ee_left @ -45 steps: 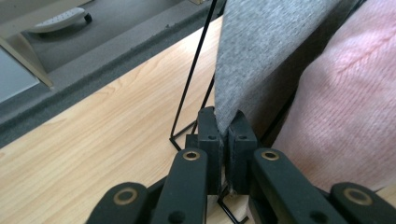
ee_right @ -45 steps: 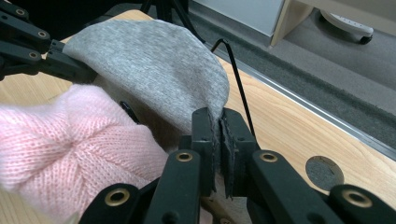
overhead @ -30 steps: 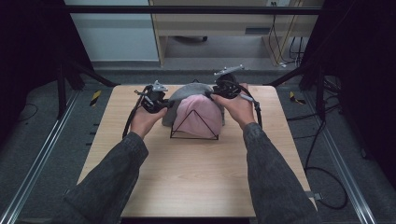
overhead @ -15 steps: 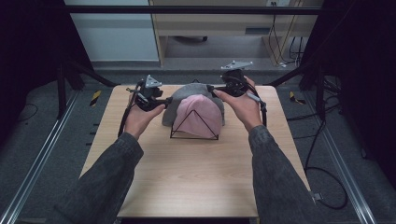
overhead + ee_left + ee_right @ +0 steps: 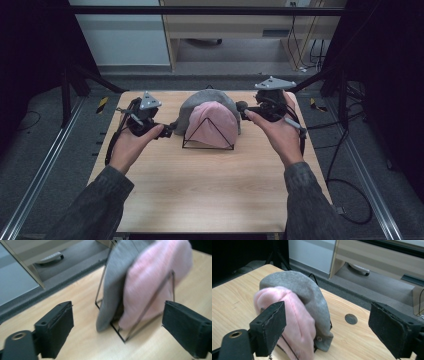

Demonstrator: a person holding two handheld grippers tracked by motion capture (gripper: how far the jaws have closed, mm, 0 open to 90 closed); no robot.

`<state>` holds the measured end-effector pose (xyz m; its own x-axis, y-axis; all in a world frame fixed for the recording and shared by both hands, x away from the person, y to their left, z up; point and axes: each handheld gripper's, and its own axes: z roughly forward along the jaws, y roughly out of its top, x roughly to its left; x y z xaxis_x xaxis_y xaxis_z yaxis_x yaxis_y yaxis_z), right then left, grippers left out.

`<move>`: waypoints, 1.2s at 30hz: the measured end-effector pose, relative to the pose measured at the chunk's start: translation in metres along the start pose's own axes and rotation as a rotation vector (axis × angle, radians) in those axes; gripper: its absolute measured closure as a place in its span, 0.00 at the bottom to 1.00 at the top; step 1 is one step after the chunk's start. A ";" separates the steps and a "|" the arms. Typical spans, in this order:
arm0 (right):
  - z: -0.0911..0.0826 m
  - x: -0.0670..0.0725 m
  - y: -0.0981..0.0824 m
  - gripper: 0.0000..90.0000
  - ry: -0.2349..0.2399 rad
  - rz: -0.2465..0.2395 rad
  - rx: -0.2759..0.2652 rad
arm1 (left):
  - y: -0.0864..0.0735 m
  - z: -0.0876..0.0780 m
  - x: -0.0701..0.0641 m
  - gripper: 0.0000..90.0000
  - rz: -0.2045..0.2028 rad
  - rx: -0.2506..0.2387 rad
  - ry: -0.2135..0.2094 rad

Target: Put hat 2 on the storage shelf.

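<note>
While both sets of fingers stand spread with nothing pinched between them, the two caps sit on their wire stand between the hands. The left gripper (image 5: 167,133) is just left of the stand, its fingers (image 5: 56,327) having just been opening; in the left gripper view they frame the caps from the side, clear of the cloth. The right gripper (image 5: 243,111) is just right of the caps, its fingers (image 5: 270,326) also having just been opening, and in the right gripper view no pad touches the fabric.

The pink cap (image 5: 214,122) leans at the front of the stand (image 5: 207,145), a black wire frame whose triangle crosses the pink cloth. The grey cap (image 5: 195,107) sits right behind the pink one, touching it and curving over its top and sides. The stand rests on the far half of the counter (image 5: 210,195), about midway across it.

Each gripper is held in a hand, the left hand (image 5: 131,147) and the right hand (image 5: 280,135), with dark sleeves coming up from the near edge. A small round dark disc (image 5: 351,319) lies in the counter beyond the caps in the right gripper view.
</note>
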<state>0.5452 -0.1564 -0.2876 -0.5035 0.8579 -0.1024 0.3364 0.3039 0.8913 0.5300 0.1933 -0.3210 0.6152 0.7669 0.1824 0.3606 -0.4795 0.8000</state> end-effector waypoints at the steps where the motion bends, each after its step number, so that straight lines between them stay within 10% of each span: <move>1: -0.007 0.001 -0.004 0.16 -0.003 0.004 -0.009 | -0.002 -0.003 -0.002 0.09 0.001 -0.001 0.001; 15: -0.056 0.014 -0.050 0.10 0.019 -0.010 -0.025 | -0.039 -0.036 -0.019 0.07 0.020 -0.001 0.002; 36: -0.021 0.012 -0.183 0.10 0.079 0.086 0.216 | -0.132 0.014 -0.030 0.05 0.028 0.241 -0.095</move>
<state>0.4613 -0.2104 -0.4426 -0.5235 0.8520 0.0117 0.5388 0.3204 0.7792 0.4733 0.2280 -0.4402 0.6860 0.7142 0.1389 0.4923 -0.5962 0.6342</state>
